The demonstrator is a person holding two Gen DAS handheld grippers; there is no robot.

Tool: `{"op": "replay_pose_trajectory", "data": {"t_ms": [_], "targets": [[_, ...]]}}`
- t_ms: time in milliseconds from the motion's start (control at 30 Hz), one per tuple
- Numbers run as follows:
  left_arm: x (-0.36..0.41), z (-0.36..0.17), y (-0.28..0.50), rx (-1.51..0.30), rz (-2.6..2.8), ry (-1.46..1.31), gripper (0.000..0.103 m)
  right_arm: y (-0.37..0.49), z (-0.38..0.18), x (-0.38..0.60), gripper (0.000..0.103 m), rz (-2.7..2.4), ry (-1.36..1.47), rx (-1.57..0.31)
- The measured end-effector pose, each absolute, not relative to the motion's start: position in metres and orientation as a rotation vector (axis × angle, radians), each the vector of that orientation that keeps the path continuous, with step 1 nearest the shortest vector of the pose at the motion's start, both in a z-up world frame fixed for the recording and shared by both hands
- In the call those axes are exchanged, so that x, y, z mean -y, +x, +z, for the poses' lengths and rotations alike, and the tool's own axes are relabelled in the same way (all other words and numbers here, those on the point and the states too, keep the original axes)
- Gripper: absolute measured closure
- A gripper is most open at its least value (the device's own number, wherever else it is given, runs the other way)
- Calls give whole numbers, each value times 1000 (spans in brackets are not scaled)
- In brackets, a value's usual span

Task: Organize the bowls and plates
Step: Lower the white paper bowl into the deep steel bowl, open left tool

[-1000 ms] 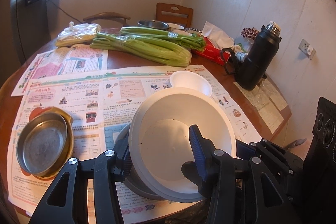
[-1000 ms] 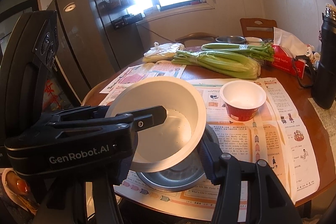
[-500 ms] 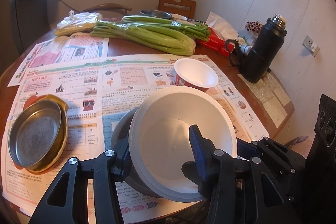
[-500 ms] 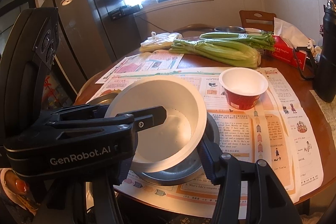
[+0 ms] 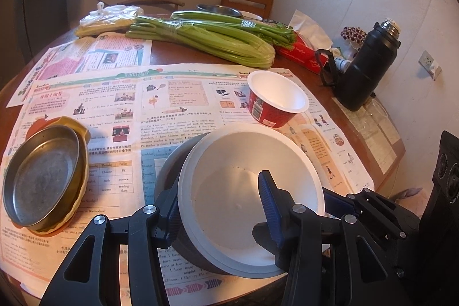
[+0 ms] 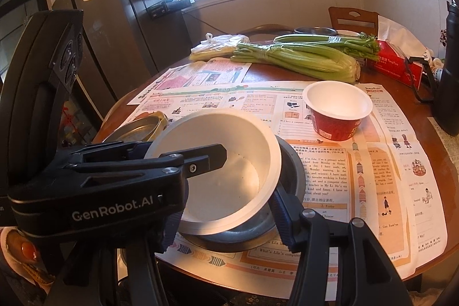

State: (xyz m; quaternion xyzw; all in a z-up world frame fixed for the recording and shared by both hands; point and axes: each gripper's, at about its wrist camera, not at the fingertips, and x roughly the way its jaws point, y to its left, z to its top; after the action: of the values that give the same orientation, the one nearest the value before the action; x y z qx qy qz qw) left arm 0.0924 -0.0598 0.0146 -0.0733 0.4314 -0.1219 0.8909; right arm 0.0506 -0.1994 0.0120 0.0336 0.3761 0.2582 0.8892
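Two grippers, one white bowl, tilting over a steel bowl on the newspaper.

The left gripper (image 5: 221,208) is clamping the white bowl's (image 5: 229,200) near wall; the right gripper (image 6: 226,208) is pinching the same bowl too, above the steel bowl (image 6: 289,165). One red paper cup (image 5: 275,99) is standing beyond, one metal plate (image 5: 43,179) lying in a yellow dish. Only the right view is catching the fridge (image 6: 114,27).

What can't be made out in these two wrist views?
- Whether the white bowl already rests in the metal bowl: left view, the white bowl hides the contact.
- The right gripper's left finger: right view, hidden behind the left gripper's body.
- Newspaper text: too small.
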Motion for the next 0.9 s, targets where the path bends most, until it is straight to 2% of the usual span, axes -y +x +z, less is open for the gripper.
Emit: {"op": "replay_pose_trajectory", "data": {"t_ms": [900], "targets": [[59, -12, 116, -943, -206, -117, 53, 75, -14, 194, 47, 490, 29, -830]]}}
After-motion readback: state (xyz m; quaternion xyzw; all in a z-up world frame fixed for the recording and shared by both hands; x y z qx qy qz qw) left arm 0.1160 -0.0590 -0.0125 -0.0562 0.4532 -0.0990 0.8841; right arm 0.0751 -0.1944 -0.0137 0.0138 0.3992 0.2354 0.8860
